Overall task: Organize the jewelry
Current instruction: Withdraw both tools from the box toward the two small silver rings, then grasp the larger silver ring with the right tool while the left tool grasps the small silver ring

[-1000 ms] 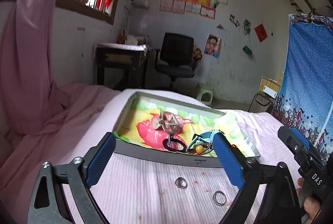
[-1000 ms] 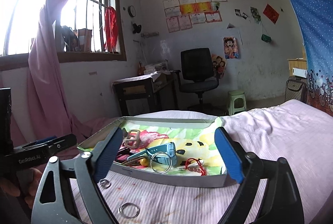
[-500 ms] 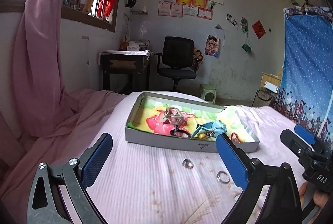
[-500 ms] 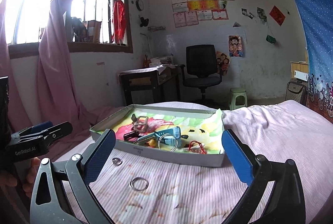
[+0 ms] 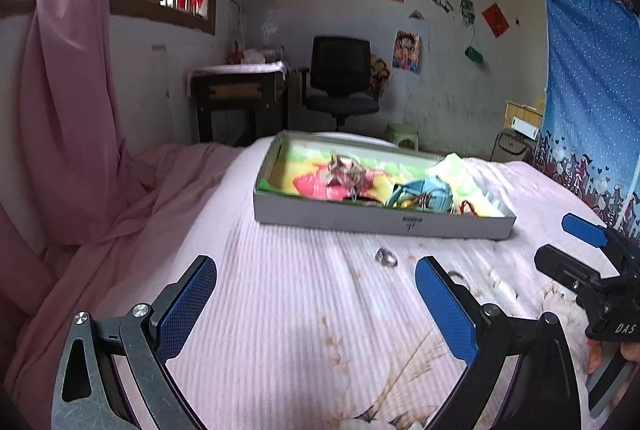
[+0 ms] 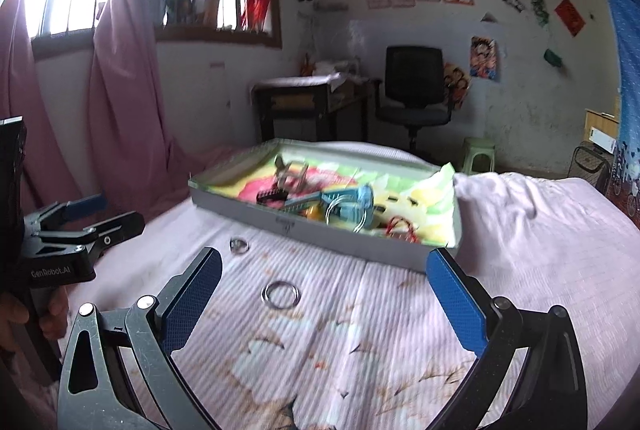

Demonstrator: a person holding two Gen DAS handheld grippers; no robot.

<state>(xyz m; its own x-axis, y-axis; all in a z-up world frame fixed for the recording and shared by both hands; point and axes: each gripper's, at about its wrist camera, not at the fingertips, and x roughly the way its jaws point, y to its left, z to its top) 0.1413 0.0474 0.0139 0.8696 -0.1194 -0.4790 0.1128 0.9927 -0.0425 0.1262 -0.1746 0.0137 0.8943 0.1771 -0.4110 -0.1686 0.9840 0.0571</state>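
A shallow grey box (image 5: 384, 224) (image 6: 320, 234) with a colourful lining sits on the pink bedspread. It holds a blue watch (image 6: 352, 200), a beige hair claw (image 5: 344, 166), a black ring, a metal hoop and a red cord piece (image 6: 400, 226). Two silver rings lie on the bedspread in front of the box: a small one (image 5: 386, 257) (image 6: 239, 245) and a larger one (image 6: 280, 295) (image 5: 458, 277). My left gripper (image 5: 316, 306) is open and empty, well short of the rings. My right gripper (image 6: 324, 300) is open and empty, with the larger ring between its fingers.
The pink bedspread (image 5: 280, 310) covers the whole surface. A pink curtain (image 5: 68, 110) hangs at the left. A desk (image 5: 240, 98), an office chair (image 5: 340, 82) and a green stool (image 6: 480, 154) stand beyond the bed. A blue cloth (image 5: 588, 110) hangs at the right.
Both grippers have pulled back from the box and risen. The box and the two rings now sit farther away. Both stay open and empty.
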